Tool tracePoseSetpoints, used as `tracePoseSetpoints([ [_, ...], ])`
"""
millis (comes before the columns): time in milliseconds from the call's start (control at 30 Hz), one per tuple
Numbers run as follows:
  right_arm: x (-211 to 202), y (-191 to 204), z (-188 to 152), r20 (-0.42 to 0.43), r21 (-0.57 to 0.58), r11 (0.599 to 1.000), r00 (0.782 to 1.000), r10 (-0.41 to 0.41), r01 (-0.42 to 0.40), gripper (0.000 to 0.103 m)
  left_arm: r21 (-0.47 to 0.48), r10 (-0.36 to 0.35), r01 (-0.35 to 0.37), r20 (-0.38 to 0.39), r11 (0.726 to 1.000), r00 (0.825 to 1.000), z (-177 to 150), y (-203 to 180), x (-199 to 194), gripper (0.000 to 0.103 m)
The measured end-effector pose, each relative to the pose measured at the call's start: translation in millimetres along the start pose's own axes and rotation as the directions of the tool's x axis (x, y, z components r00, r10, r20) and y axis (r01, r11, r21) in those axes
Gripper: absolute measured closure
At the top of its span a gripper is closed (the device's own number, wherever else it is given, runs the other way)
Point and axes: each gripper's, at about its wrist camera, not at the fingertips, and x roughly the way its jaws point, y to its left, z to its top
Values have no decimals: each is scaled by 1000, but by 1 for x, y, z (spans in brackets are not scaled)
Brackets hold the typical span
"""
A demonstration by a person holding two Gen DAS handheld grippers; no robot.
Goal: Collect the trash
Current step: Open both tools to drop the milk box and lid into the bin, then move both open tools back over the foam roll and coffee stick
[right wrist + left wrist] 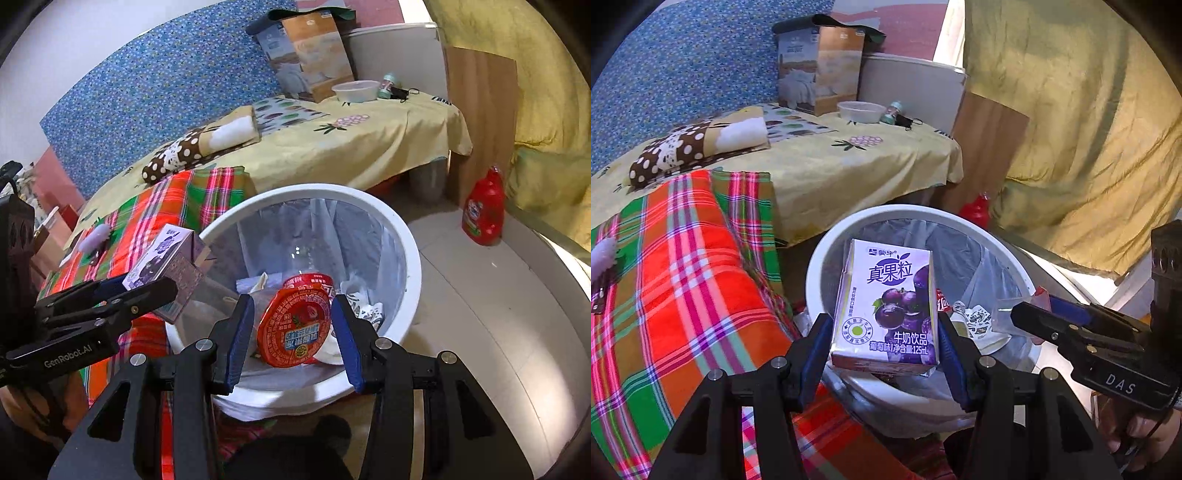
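Over the white trash bin [400, 236], the left gripper [884, 339] clamps an upright grape milk carton [886, 306] at the rim's 9 o'clock; the right gripper [293, 328] grips a red snack cup [295, 325] above the bin's 6 o'clock side.

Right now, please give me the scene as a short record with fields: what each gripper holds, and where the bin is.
left gripper: shut on purple milk carton, held above the bin
right gripper: shut on red cup, held above the bin
bin: white, lined with a clear bag, some trash inside
beside bin: plaid blanket on the bed
floor: red bottle
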Motion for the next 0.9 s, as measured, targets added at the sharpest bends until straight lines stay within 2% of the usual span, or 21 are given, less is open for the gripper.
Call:
tracePoseSetpoints([
  [333, 3, -5, -1, -8, 17, 1000, 1000, -25, 25, 56, 22, 8, -8, 8, 1000, 1000, 0, -5, 4, 46],
  [400, 2, -4, -1, -5, 12, 1000, 1000, -27, 27, 53, 17, 8, -8, 13, 1000, 1000, 0, -4, 2, 46],
  [500, 0, -3, -1, -1, 13, 1000, 1000, -28, 28, 44, 13, 18, -18, 29, 1000, 999, 1, -2, -5, 46],
  [900, -11, 19, 1, 24, -32, 999, 1000, 5, -4, 44, -35, 71, -69, 85, 997, 994, -8, 13, -48, 46],
])
